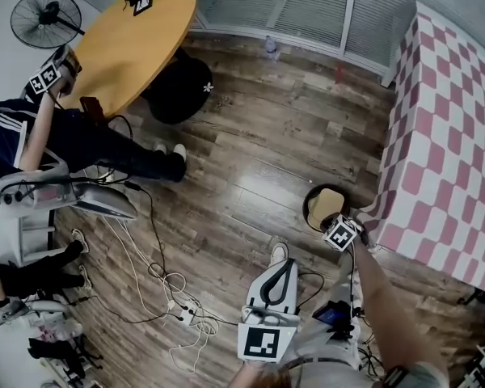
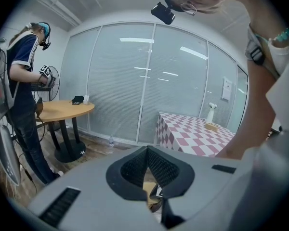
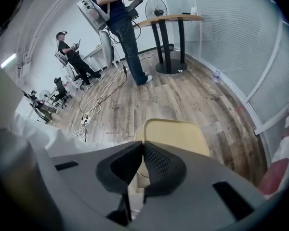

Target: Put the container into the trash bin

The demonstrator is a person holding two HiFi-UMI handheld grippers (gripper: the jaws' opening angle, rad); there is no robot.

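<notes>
Over the black trash bin (image 1: pixel 309 203), the right gripper (image 3: pixel 143 150) pinches the tan container (image 3: pixel 176 134) by its rim, the left gripper (image 2: pixel 147 160) pressed together and empty; advise centring the container within the bin's mouth before release.

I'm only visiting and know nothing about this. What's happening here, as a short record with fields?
Trash bin: black, round, beside the checked table
Container: beige box, over the bin's opening
Right gripper: shut on the container's edge
Left gripper: shut, nothing in it
</notes>
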